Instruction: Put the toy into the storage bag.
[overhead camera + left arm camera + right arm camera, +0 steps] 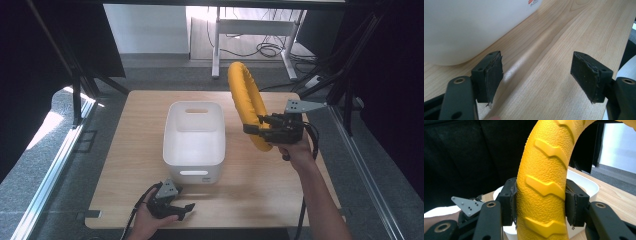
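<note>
Right tool (254, 129) clenched on yellow tyre (246, 102) (beside white bin (194, 150)); left tool (185, 210) released.

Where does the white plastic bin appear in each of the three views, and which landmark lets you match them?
High view: white bin at the table's centre, left of the yellow tyre.
Left gripper view: its rounded wall is in the upper left, above the open jaws.
Right gripper view: its rim curves behind the clamped tyre.
Shared landmark: the wooden tabletop.
</note>
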Demonstrator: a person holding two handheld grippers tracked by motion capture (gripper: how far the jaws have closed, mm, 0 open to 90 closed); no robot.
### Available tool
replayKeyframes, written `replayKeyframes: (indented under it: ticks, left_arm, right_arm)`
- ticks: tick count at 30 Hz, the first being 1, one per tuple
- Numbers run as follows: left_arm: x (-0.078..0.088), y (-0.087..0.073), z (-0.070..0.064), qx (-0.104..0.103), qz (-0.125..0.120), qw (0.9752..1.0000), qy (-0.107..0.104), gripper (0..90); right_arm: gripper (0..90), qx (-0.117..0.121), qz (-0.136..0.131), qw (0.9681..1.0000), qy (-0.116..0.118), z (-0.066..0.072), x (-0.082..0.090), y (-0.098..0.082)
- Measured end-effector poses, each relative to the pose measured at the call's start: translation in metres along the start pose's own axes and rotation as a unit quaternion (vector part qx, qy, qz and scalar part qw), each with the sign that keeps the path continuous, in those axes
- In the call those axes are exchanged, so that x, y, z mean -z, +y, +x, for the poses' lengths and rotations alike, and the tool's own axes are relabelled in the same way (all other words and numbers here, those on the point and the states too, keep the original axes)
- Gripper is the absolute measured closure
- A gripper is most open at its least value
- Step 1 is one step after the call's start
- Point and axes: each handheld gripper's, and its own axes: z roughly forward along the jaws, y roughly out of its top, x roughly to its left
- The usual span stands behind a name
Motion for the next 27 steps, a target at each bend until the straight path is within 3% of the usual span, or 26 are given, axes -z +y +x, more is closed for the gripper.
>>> replayKeyframes:
  ticks: [27]
  left_arm:
    - [0.001,0.0,0.001,0.004,-0.002,1.0,0.0,25.9]
  right_arm:
    - [51.3,0.019,-0.023,0.9991,0.031,0.022,-0.015,0.022]
